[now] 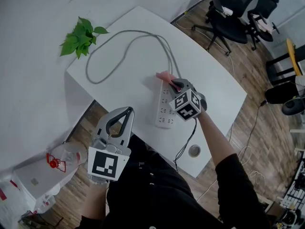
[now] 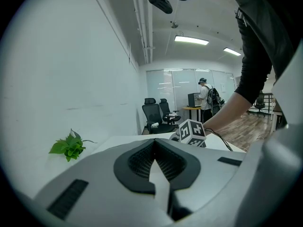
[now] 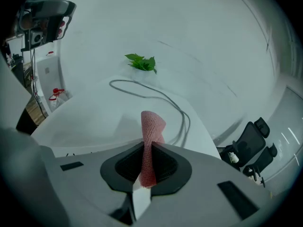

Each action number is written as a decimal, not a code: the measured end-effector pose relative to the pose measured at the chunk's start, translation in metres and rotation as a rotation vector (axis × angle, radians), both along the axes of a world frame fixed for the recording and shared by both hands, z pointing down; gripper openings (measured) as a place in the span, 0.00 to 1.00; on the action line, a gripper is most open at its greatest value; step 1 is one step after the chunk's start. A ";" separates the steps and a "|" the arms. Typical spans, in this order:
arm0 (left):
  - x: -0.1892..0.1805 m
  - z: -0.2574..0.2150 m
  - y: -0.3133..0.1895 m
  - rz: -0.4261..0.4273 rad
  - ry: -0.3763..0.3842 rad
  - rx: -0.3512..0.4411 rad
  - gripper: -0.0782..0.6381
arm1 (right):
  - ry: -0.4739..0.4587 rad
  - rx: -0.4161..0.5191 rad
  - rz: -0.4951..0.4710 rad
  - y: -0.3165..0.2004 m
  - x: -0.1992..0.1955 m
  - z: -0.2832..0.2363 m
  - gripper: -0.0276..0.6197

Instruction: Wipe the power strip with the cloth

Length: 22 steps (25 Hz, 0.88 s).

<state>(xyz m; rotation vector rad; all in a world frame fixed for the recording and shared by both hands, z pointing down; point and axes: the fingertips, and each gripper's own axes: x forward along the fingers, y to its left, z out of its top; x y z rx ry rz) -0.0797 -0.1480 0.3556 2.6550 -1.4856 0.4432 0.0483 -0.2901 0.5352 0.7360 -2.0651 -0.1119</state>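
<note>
The power strip is laid flat on the white worktop, near the front edge, with its length running away from the person. The pink knitted cloth is pinched as a narrow upright fold in the right tongs, which are clamped on it just above the strip's far end, where the grey cable leaves it. Whether the cloth touches the strip cannot be told. The left tongs are held off the worktop by the person's body, pressed together with nothing between them.

Little cloth is exposed beyond the tongs, so the hard tips, rather than fabric, may be dragged over the sockets. The fold could also be snagged on a socket and pulled out of the grip. The strip is steadied by nothing, so it is likely to be pushed along, or slid toward the front edge, by a firm stroke.

Counted: one power strip, one cloth, one looped cable, two tongs, one leafy plant, two office chairs and one clear bottle with a red part.
</note>
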 end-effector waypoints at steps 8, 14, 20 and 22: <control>-0.001 0.002 0.002 -0.001 0.001 -0.006 0.13 | -0.017 -0.106 -0.076 0.031 -0.013 0.014 0.13; 0.006 0.000 0.003 0.011 0.007 0.002 0.13 | -0.038 -0.136 -0.099 0.052 -0.017 0.016 0.13; 0.011 -0.001 0.009 0.020 0.007 0.006 0.13 | -0.051 -0.153 -0.156 0.086 -0.023 0.019 0.13; 0.013 -0.001 0.010 0.023 0.007 0.006 0.13 | -0.060 -0.161 -0.166 0.096 -0.026 0.019 0.13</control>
